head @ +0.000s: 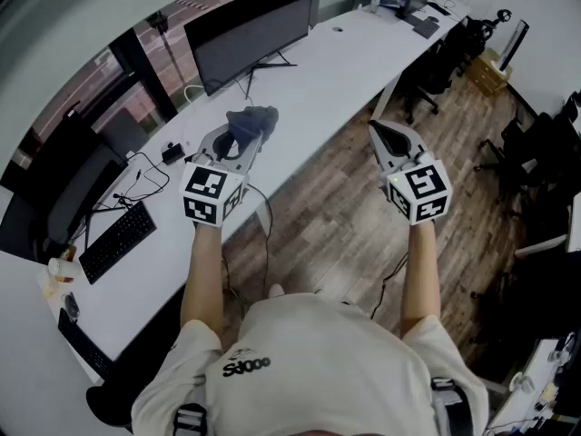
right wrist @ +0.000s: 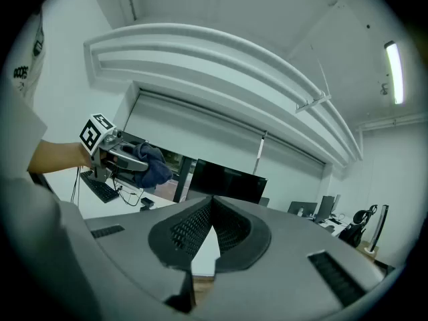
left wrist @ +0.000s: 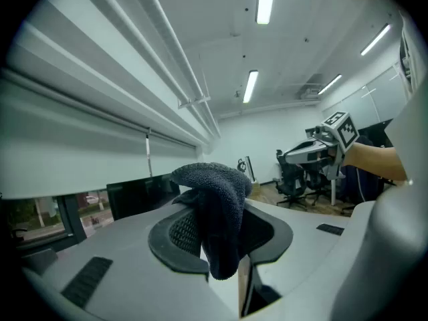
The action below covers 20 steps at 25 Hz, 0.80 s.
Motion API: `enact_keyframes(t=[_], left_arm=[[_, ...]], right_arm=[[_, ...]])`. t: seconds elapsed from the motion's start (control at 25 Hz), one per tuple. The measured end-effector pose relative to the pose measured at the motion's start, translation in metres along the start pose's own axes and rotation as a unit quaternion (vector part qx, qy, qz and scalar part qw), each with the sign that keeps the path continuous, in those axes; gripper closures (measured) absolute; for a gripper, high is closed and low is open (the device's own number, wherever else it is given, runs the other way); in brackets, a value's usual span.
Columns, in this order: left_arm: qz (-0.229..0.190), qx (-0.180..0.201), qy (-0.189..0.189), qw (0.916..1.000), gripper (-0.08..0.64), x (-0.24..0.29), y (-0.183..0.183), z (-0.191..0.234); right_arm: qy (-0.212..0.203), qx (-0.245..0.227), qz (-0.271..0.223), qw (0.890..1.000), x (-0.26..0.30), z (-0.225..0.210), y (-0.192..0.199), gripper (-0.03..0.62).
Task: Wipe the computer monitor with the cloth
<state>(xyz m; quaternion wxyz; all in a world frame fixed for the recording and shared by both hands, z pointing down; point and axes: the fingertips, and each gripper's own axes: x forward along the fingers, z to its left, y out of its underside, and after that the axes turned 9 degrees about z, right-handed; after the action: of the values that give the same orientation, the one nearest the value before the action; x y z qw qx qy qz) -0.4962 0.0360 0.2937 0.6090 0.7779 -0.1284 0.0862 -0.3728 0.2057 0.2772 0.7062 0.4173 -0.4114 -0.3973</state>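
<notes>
The left gripper view shows the dark cloth clamped by the left gripper, its length drooping downward. Only the head view places it above the desk near its front edge, with the monitor stretched along the back edge. The right gripper has its fingers together, empty

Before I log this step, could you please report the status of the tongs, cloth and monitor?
Left tongs shut on cloth, held above desk, short of monitor. Right tongs shut, empty. Nothing seen in the way.
</notes>
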Motion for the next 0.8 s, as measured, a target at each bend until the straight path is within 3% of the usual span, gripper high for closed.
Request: enact_keyframes(t=[0.48, 0.8], left_arm=[[0.016, 0.016, 0.003, 0.9997, 0.44, 0.021, -0.003, -0.033], [0.033, -0.019, -0.02, 0.9991, 0.44, 0.034, 0.006, -0.052]], right_arm=[[-0.016, 0.012, 0.001, 1.0, -0.01, -0.027, 0.022, 0.592], [-0.059, 0.032, -0.008, 0.998, -0.023, -0.047, 0.051, 0.592]])
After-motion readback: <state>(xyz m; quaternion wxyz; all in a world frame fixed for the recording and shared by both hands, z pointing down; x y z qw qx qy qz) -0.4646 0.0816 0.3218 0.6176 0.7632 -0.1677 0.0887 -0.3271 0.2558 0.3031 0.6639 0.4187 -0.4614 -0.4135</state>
